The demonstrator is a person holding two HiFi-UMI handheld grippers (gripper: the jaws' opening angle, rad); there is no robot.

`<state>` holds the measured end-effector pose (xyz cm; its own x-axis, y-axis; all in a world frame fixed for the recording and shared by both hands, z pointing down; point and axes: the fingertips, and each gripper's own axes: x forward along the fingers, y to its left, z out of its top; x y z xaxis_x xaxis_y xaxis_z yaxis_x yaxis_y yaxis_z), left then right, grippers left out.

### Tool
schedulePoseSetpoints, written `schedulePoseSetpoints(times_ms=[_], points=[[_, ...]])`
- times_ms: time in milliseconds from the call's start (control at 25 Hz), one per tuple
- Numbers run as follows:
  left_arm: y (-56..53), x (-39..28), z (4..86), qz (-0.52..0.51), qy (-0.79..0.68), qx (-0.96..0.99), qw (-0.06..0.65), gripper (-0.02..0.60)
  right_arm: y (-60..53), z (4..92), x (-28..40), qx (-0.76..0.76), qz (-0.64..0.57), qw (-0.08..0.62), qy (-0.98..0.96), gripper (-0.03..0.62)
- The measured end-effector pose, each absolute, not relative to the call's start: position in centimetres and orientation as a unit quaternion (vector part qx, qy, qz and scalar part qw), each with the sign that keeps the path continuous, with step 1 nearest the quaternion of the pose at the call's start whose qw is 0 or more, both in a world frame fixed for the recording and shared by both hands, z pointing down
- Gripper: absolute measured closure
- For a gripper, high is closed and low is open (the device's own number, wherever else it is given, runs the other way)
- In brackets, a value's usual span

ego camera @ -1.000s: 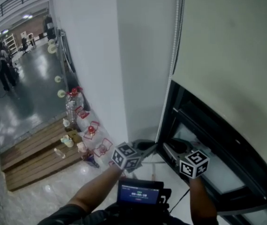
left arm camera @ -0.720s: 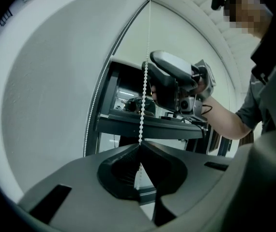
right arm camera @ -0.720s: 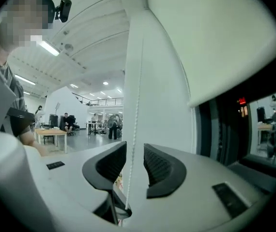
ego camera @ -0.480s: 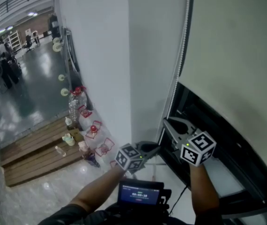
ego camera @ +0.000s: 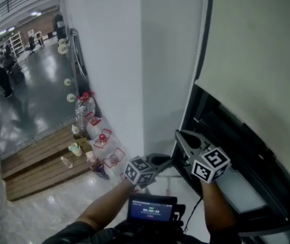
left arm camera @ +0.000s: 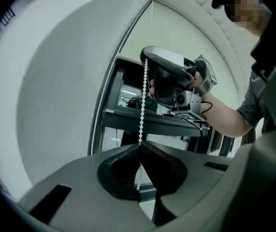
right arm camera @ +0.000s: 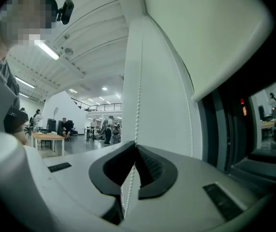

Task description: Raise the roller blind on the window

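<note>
The cream roller blind (ego camera: 257,44) hangs over the dark window, its lower edge partway up. A white bead chain (ego camera: 200,44) runs down the blind's left side. My left gripper (ego camera: 171,160) is shut on the chain low down; in the left gripper view the beads (left arm camera: 142,100) enter its closed jaws (left arm camera: 139,146). My right gripper (ego camera: 178,134) sits just above it. Its jaws (right arm camera: 136,146) have just been closing and now pinch the chain (right arm camera: 138,95). The other strand (right arm camera: 189,115) hangs free beside the blind (right arm camera: 201,33).
A white pillar (ego camera: 124,60) stands left of the chain, the dark window frame (ego camera: 221,131) to its right. Far below are water bottles (ego camera: 84,113) and a wooden pallet (ego camera: 38,161). A small screen (ego camera: 151,207) sits at my chest.
My right gripper rose from low by the window ledge to just above the left gripper, and its open jaws closed on the bead chain. The left gripper stayed put.
</note>
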<state>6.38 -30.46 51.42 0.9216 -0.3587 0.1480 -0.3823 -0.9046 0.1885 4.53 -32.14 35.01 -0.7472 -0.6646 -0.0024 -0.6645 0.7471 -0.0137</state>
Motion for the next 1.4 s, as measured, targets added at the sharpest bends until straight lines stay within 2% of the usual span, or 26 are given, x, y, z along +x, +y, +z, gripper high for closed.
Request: schedulePoseSetpoints(times_ms=[400, 480, 560, 640, 840, 1080, 1280, 1320, 1400], points=[[-30.7, 4.5, 58.9, 0.104, -0.217, 0.958, 0.154, 0.575, -31.4, 41.6, 3.5, -0.362, -0.023, -0.017, 0.932, 0.577], [-30.5, 3.6, 59.7, 0.092, -0.216, 0.952, 0.194, 0.571, -31.4, 42.3, 3.6, -0.362, -0.027, -0.011, 0.932, 0.577], [-30.2, 2.1, 59.2, 0.071, -0.208, 0.942, 0.253, 0.53, -31.6, 42.5, 3.8, -0.364, -0.03, -0.008, 0.931, 0.577], [-30.3, 0.2, 57.7, 0.051, -0.21, 0.936, 0.277, 0.508, -31.9, 42.5, 4.0, -0.367, -0.03, -0.014, 0.93, 0.577], [-31.0, -2.4, 47.7, -0.014, -0.228, 0.955, 0.191, 0.508, -32.2, 42.5, 4.1, -0.368, -0.03, -0.015, 0.929, 0.577], [-31.8, 1.3, 35.1, -0.092, -0.209, 0.967, 0.114, 0.508, -32.5, 42.8, 3.6, -0.366, -0.031, -0.016, 0.93, 0.577], [-32.3, 5.3, 32.0, -0.035, -0.206, 0.977, 0.041, 0.485, -31.8, 42.7, 3.5, -0.364, -0.027, -0.015, 0.931, 0.577], [-32.7, 5.7, 32.1, -0.027, -0.211, 0.976, 0.035, 0.49, -31.7, 42.8, 3.5, -0.366, -0.031, -0.016, 0.93, 0.577], [-33.1, 5.9, 32.4, -0.026, -0.217, 0.975, 0.036, 0.571, -31.8, 42.9, 3.8, -0.37, -0.035, -0.021, 0.928, 0.577]])
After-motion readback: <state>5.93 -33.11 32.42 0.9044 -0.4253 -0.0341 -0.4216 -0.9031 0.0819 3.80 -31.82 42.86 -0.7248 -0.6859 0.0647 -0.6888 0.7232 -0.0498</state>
